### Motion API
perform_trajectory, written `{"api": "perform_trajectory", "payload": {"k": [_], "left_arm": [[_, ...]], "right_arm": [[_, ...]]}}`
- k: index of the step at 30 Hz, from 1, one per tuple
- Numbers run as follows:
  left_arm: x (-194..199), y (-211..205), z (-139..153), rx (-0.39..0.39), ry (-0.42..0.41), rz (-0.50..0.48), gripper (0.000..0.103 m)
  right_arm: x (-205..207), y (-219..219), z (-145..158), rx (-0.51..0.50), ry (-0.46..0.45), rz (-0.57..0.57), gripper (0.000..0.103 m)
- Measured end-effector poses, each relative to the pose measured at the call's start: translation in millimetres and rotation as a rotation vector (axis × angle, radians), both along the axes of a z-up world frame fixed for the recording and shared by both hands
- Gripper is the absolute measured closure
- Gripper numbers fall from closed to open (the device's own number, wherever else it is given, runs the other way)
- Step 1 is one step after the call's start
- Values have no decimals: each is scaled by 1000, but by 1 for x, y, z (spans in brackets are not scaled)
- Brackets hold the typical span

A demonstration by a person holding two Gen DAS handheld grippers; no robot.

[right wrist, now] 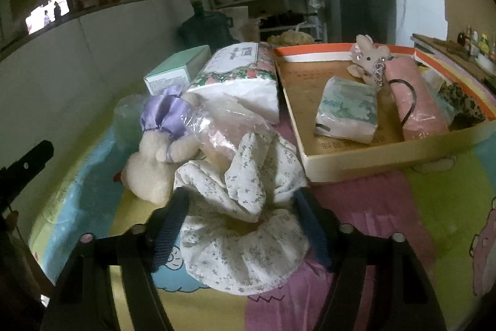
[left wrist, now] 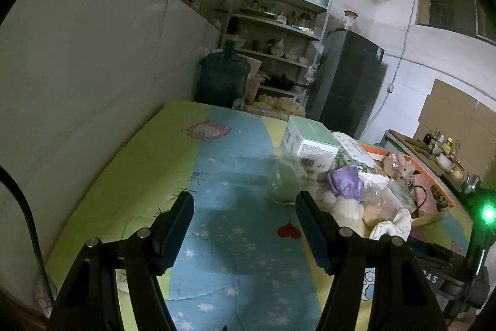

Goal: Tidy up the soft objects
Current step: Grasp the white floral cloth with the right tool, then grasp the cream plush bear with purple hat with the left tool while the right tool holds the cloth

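Note:
A white floral cloth (right wrist: 241, 207) lies crumpled on the colourful mat. My right gripper (right wrist: 241, 200) is open, its fingers on either side of the cloth. A cream plush toy with a purple bow (right wrist: 155, 157) lies to its left, beside a clear plastic bag (right wrist: 217, 126). A shallow cardboard box (right wrist: 365, 157) to the right holds a tissue pack (right wrist: 347, 110), a pink roll (right wrist: 418, 101) and a small pink plush (right wrist: 369, 58). My left gripper (left wrist: 245, 213) is open and empty above the blue mat (left wrist: 241, 238); the plush (left wrist: 344, 207) and cloth (left wrist: 390, 225) lie to its right.
A green box (right wrist: 176, 73) and a large floral tissue pack (right wrist: 241, 76) lie behind the plush. A water jug (left wrist: 223, 79), shelves (left wrist: 279, 30) and a dark fridge (left wrist: 350, 82) stand beyond the mat. A wall runs along the left.

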State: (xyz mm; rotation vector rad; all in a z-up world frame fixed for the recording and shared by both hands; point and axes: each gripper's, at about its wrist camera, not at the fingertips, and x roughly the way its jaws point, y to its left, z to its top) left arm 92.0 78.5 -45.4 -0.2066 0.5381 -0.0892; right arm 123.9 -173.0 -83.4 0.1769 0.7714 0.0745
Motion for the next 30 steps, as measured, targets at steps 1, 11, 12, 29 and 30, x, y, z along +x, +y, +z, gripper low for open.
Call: {"api": "perform_trajectory", "payload": {"k": [1,11,12,29,30], "left_arm": [[1,-1,-1,-2,3,-6,35],[12,-41,-6,6,52,-189,35],[14,-48,-6,18,57,-210,35],[66,-115,-31,176,248,-317,35],[66,-117,-33,180,253,-317,35]], "right_arm": [[-1,0,0,-4,-1,-2,65],[-25,-9,10,72,-53,46,79],[-29,-9,14,71,-66,49,79],[-47,-31,23,109,-123,20,79],[-47,-32,22,113,-122,19,79]]}}
